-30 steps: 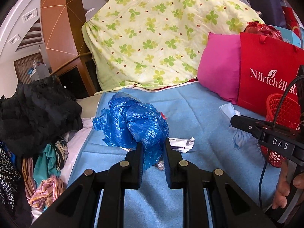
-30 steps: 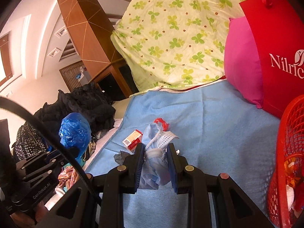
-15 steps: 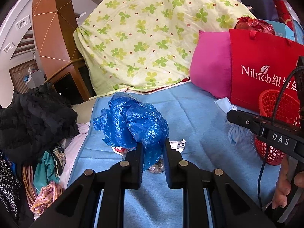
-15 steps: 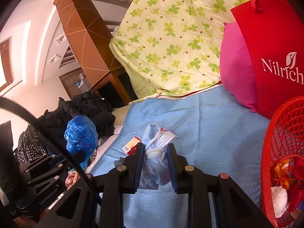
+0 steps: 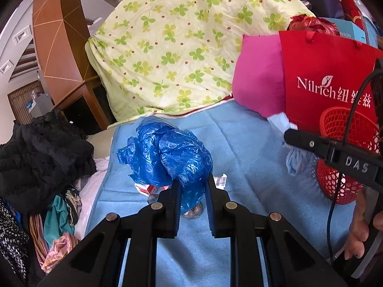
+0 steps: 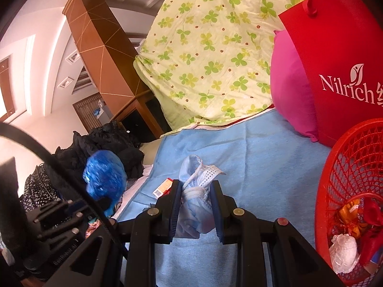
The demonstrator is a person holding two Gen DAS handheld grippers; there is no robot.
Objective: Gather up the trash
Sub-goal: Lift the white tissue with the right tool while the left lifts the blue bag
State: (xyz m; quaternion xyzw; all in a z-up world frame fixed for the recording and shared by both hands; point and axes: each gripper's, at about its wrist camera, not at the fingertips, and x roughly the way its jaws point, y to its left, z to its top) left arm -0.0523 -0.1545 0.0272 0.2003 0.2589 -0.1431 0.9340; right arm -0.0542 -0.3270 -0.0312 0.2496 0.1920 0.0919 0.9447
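On the bed's blue blanket (image 5: 251, 148), the left gripper (image 5: 191, 186) is pinching a crumpled blue plastic bag (image 5: 165, 155) aloft; the right gripper (image 6: 195, 191) is squeezing pale-blue masks (image 6: 196, 201) beside the red basket (image 6: 347, 167).

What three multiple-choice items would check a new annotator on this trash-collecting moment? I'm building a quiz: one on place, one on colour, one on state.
1. Where does the red basket stand?
A. On the black clothes pile
B. On the blue blanket, before the red bag
C. On the clover quilt

2. What colour is the crumpled plastic bag in the left claw?
A. Blue
B. Red
C. Yellow

3. What state is the right claw in?
A. Open, empty
B. Shut on a carton
C. Shut on the pale blue mask bundle

Answers: 1 B, the bag rises behind it; 2 A, glossy blue film; 3 C, the bundle is pinched.
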